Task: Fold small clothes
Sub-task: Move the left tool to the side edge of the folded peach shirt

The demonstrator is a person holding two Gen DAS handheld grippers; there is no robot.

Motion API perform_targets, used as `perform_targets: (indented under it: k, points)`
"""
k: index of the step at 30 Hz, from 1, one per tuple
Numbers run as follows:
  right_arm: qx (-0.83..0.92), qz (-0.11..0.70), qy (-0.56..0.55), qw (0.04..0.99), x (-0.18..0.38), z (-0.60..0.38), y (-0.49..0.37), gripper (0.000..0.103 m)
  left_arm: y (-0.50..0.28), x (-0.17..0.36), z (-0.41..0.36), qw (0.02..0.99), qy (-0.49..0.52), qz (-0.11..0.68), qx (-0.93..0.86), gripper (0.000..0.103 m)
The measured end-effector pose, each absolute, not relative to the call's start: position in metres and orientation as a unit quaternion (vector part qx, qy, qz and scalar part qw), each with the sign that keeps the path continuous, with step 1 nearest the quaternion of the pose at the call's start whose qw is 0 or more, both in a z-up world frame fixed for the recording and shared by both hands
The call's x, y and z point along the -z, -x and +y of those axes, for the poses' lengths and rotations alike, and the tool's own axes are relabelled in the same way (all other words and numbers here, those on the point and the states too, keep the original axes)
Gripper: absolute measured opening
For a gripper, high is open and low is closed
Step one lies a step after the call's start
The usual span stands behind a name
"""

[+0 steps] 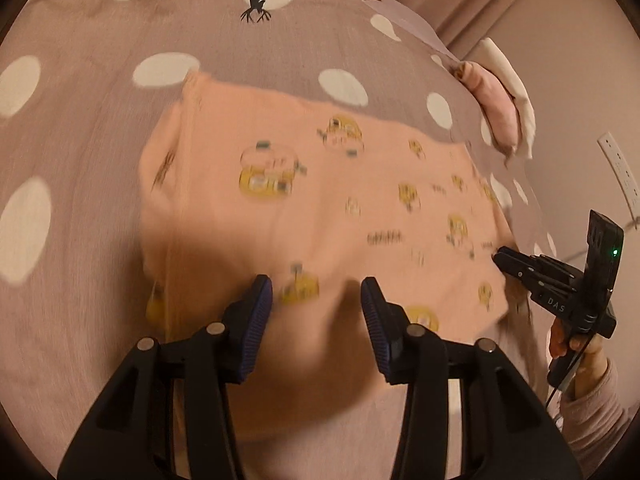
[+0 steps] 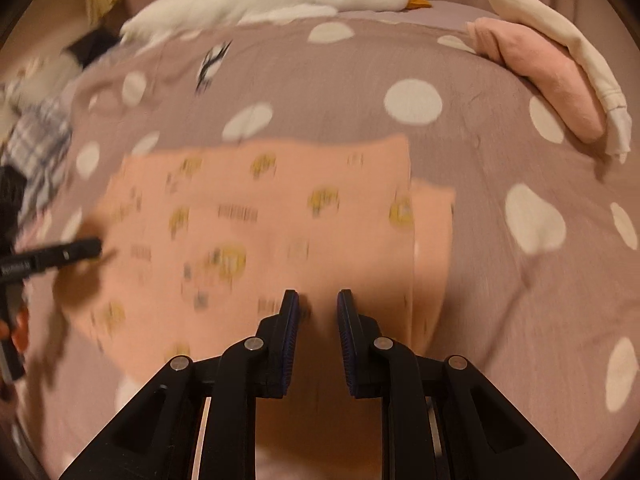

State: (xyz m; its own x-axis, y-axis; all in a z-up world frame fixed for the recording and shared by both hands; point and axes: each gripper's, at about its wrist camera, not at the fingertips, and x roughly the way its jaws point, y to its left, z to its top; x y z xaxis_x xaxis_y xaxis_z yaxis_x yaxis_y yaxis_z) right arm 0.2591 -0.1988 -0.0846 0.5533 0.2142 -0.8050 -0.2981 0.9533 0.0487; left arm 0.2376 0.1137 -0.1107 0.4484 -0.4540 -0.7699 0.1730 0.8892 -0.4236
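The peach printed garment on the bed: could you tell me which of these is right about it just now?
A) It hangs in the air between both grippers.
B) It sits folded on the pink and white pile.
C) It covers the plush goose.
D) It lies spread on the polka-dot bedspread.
D: the peach printed garment lies spread on the polka-dot bedspread, apart from the folded pile and the plush goose.

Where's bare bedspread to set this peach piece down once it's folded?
Bare bedspread lies between the peach garment and the folded pink-and-cream stack, and beyond the garment toward the plush goose. Crowded: the plaid clothes pile on the far side.
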Motion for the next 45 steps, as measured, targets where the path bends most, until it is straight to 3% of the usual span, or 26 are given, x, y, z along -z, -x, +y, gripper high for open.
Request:
perform_targets:
  k: [10, 12, 13, 15, 20, 26, 45]
  points:
    - [-0.130, 0.462, 0.095, 0.872, 0.102, -0.205, -0.213, 0.020, -0.182, 0.110, 0.148, 0.829, 0.198, 0.491, 0.180, 0.042]
    - [-0.133, 0.468, 0.074, 0.871, 0.097, -0.209, -0.209, 0.020, -0.171, 0.106, 0.161, 0.828, 0.224, 0.483, 0.174, 0.053]
    - [-0.137, 0.467, 0.066, 0.871, 0.093, -0.211, -0.207, 0.020, -0.167, 0.104, 0.169, 0.830, 0.237, 0.476, 0.166, 0.065]
    - [-0.149, 0.459, 0.049, 0.875, 0.086, -0.213, -0.197, 0.020, -0.164, 0.103, 0.182, 0.832, 0.257, 0.468, 0.152, 0.071]
    - [-0.179, 0.440, -0.001, 0.880, 0.071, -0.213, -0.184, 0.029, -0.182, 0.114, 0.200, 0.802, 0.338, 0.468, 0.154, 0.071]
    - [-0.210, 0.434, -0.031, 0.876, 0.067, -0.201, -0.178, 0.030, -0.213, 0.131, 0.204, 0.767, 0.415, 0.461, 0.165, 0.071]
    - [-0.263, 0.433, -0.093, 0.857, 0.069, -0.153, -0.226, 0.030, -0.284, 0.126, 0.172, 0.771, 0.375, 0.484, 0.174, 0.071]
